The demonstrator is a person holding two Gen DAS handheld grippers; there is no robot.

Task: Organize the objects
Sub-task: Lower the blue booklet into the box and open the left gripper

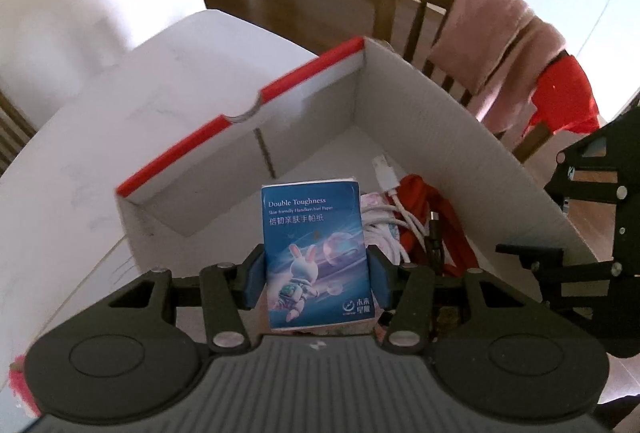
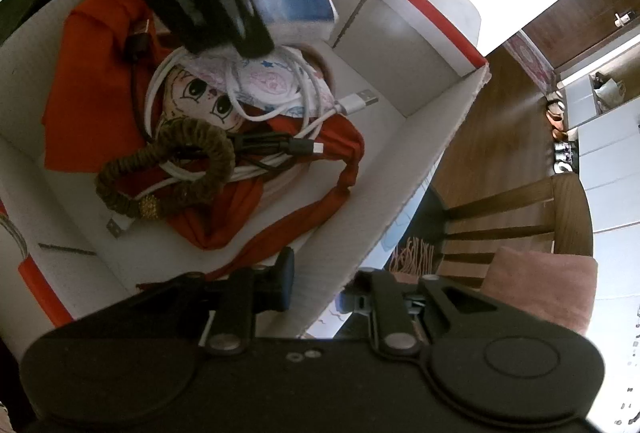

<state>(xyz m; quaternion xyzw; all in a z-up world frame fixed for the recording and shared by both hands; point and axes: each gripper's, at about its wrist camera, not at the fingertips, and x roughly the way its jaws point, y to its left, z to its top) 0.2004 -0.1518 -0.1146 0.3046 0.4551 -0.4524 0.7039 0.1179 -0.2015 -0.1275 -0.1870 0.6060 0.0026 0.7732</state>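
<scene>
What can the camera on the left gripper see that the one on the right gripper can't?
Only the left wrist view shows the printed front of the blue tissue pack, rabbit picture and all, pinched in the left gripper. Only the right wrist view shows the doll face, the brown braided loop and the right gripper clamped on the box wall. Both show the white box, the white cable, the red cloth and the wooden chair.
</scene>
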